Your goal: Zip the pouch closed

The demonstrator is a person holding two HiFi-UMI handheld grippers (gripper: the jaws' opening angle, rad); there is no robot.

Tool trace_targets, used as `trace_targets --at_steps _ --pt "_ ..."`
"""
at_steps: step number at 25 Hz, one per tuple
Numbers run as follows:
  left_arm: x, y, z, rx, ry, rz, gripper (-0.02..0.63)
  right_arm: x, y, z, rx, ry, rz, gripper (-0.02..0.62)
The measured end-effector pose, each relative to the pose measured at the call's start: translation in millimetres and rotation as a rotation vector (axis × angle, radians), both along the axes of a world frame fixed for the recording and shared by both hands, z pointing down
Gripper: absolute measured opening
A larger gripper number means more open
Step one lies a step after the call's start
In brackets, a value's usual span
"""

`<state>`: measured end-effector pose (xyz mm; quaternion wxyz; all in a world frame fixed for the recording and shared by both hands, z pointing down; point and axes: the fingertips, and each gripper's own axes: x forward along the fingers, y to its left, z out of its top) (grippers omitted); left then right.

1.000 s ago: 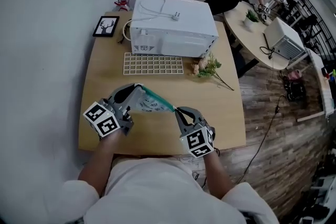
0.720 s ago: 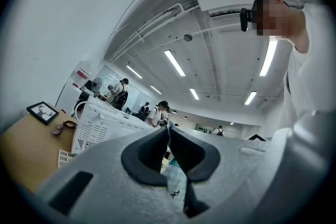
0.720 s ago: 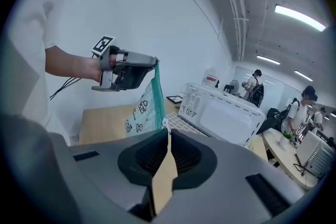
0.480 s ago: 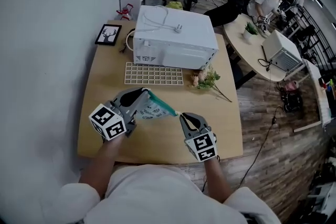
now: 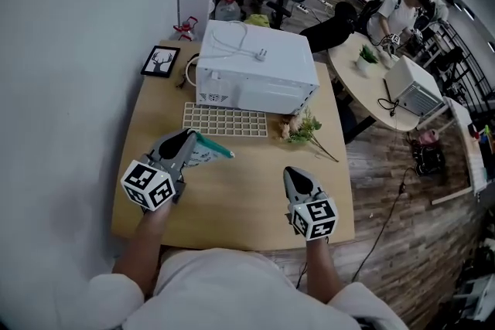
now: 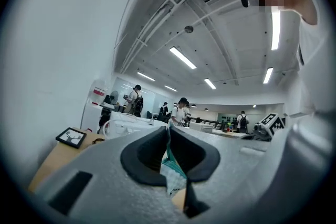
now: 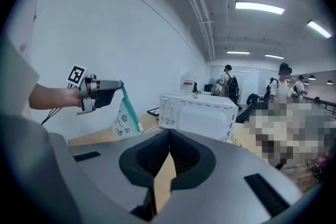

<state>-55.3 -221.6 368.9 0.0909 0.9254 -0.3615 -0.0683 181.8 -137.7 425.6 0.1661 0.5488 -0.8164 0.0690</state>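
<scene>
A small white printed pouch with a teal zipper strip hangs from my left gripper, which is shut on its top left corner above the wooden table. In the left gripper view the pouch is pinched between the dark pads of the left gripper. My right gripper is apart from the pouch, low at the table's near right. Its jaws have just closed and nothing is between them. The right gripper view shows the right gripper shut and the pouch dangling at the far left.
A white microwave stands at the back of the table, with a white grid tray in front of it. A flower sprig lies to the right and a framed deer picture at the back left. People sit at a round table beyond.
My right gripper has come off the pouch's zipper end and moved right and toward me. The left gripper shifted left with the pouch, which now hangs free.
</scene>
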Motion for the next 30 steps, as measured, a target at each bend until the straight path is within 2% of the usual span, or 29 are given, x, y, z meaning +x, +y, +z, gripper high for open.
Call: trace_targets --at_steps 7,13,17,21,30 --pt "-62 12 0 0.019 -0.031 -0.159 0.027 44 12 -12 0.021 -0.147 0.127 -0.002" --pt "-101 30 -5 0.032 -0.024 -0.266 0.028 73 27 -29 0.061 -0.198 0.206 -0.002" --pt "-125 43 -11 0.023 0.012 -0.345 0.028 83 35 -46 0.095 -0.181 0.237 -0.002" --pt "-142 57 -16 0.03 0.039 -0.386 0.028 81 39 -58 0.124 -0.143 0.235 -0.002" --pt "-153 75 -20 0.043 0.055 -0.396 0.028 53 37 -59 0.137 -0.096 0.188 -0.002"
